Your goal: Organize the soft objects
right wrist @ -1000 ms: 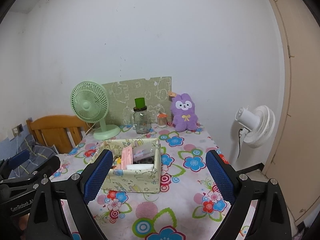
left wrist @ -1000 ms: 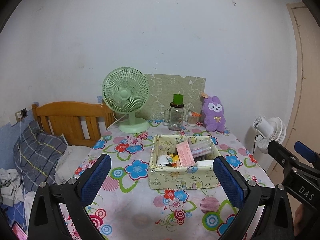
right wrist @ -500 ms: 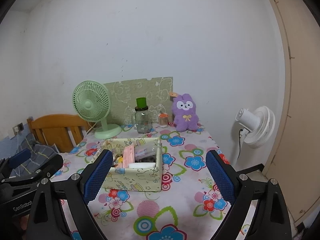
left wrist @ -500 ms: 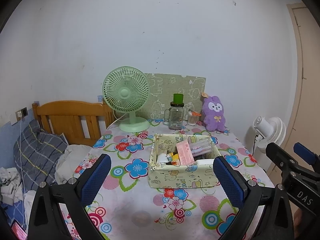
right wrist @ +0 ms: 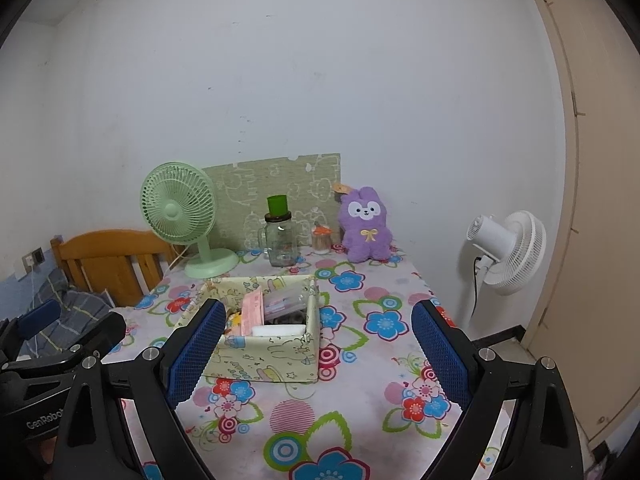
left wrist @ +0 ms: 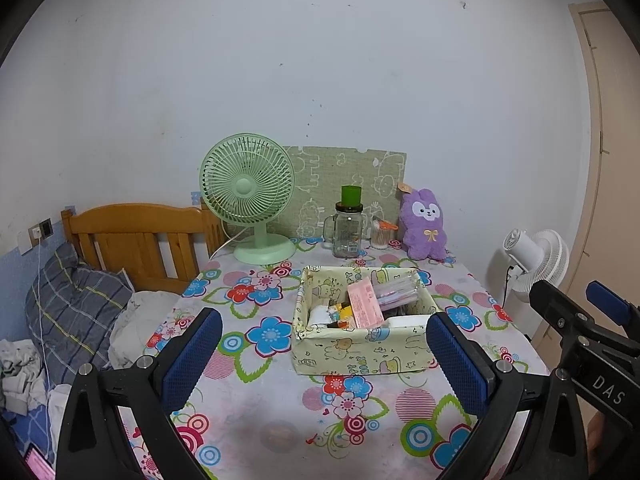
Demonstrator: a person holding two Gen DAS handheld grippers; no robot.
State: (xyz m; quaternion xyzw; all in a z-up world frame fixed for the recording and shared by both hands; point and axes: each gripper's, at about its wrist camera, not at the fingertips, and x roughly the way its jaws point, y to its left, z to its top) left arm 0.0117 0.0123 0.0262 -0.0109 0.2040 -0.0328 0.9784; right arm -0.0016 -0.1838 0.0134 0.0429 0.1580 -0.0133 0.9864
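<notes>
We start w/ the table [left wrist: 280, 420], covered in a flowered cloth, against a white wall. Left view alone gives us the wooden bed head [left wrist: 136, 236] and plaid pillow [left wrist: 76, 312] off to the table's left; right view shows only a slice of them, but gives the beige door [right wrist: 592, 200] far more fully. The white floor fan [right wrist: 508, 252] stands beside the table's right edge, clearer in the right view. At the back, a green patterned board [left wrist: 344, 184] leans on the wall, w/ the green desk fan [left wrist: 250, 196] in front of its left end.

The fabric box [left wrist: 360, 340] sits mid-table, holding a pink packet and other small items, too jumbled to name.

The purple plush bunny [right wrist: 365, 230] sits upright at the back right, near the wall, well apart from both grippers. Just left of it a small orange-lidded jar [right wrist: 322, 238], then a glass mug-jar [left wrist: 347, 232] w/ a green cup on top.

Left gripper [left wrist: 324, 358] and right gripper [right wrist: 318, 356] hover over the near edge, jaws spread wide, grasping nothing.
</notes>
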